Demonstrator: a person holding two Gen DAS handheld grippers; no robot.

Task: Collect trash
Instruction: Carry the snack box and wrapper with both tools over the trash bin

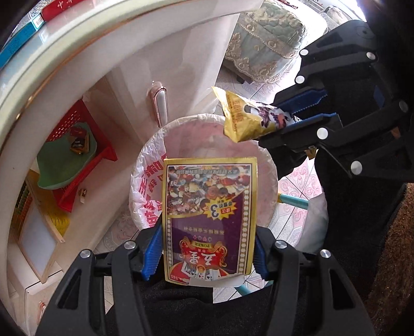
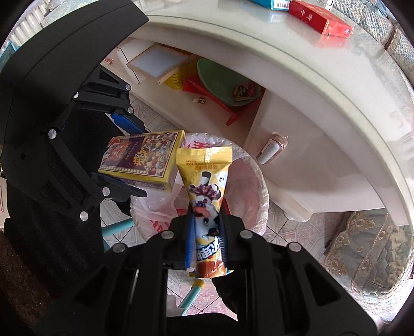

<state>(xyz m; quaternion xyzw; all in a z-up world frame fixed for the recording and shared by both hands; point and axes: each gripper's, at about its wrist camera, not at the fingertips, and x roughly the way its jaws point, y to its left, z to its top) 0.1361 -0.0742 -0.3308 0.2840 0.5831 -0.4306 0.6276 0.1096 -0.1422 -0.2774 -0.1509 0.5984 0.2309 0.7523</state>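
My left gripper (image 1: 208, 254) is shut on a yellow-edged poker card box (image 1: 209, 212) and holds it above a round bin lined with a white plastic bag (image 1: 147, 196). My right gripper (image 2: 205, 240) is shut on a yellow snack wrapper (image 2: 205, 186) and holds it above the same bin (image 2: 248, 186). In the left wrist view the right gripper (image 1: 308, 111) comes in from the right with the wrapper (image 1: 248, 116) over the bin's far rim. In the right wrist view the left gripper (image 2: 124, 160) holds the box (image 2: 143, 157) at the bin's left rim.
A white oval table (image 2: 323, 85) curves over the bin, with a red box (image 2: 319, 18) on top. Its lower shelf holds a red basket with a green dish (image 1: 69, 152). A drawer handle (image 1: 160, 103) faces the bin. A patterned stool (image 1: 261, 38) stands beyond. A teal stick (image 2: 192, 294) lies on the tiled floor.
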